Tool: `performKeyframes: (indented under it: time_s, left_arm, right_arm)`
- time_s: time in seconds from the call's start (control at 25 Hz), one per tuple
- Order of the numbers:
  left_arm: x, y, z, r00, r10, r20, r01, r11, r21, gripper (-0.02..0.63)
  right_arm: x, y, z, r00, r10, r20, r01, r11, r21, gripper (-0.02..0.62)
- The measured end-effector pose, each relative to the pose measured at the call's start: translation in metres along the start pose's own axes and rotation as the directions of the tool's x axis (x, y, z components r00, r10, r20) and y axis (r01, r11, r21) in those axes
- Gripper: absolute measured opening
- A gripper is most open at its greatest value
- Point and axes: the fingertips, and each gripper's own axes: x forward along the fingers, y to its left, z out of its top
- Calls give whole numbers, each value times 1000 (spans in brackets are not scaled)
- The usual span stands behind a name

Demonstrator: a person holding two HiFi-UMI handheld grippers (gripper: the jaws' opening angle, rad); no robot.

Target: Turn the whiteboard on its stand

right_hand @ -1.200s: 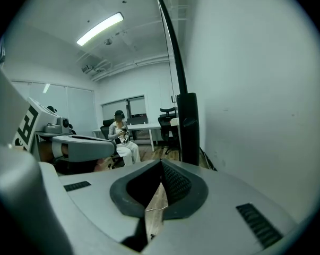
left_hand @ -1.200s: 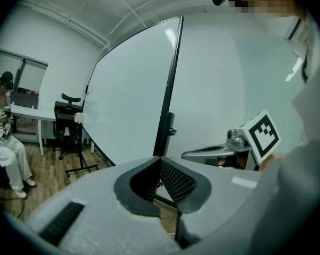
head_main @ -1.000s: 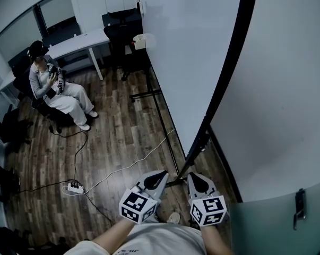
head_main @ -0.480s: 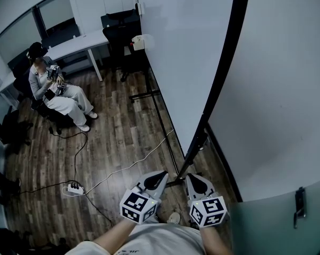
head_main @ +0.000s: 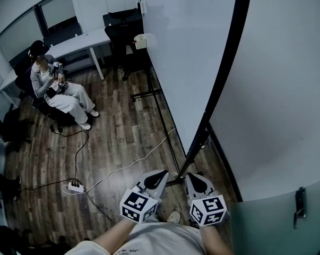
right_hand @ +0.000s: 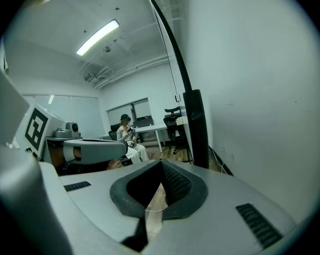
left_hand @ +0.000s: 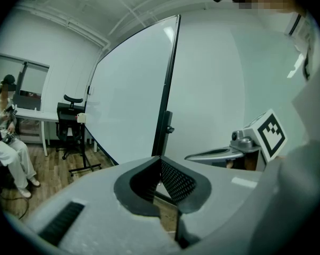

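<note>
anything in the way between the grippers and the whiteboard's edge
Nothing visible. The left gripper and right gripper, both shut and empty, sit just short of the black edge frame of the whiteboard, with open air between. A white cable lies on the floor near the stand, below the grippers.

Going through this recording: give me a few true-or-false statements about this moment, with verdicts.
1. The whiteboard has a black frame. True.
2. The left gripper and right gripper are both shut, with nothing between their fingers. True.
3. The right gripper is clamped on the black frame. False: it holds nothing, and the frame stands ahead of it.
4. A person sits at the room's left side. True.
5. The power strip lies on a desk. False: the power strip lies on the wood floor.
</note>
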Motion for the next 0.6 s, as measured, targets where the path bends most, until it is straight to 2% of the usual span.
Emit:
performKeyframes:
  time_s: [0.6]
  left_arm:
    - [-4, 1, 2, 1000, 1, 2, -1, 1000, -7, 11]
  right_arm:
    - [2, 4, 2, 1000, 10, -10, -11, 1000, -11, 6]
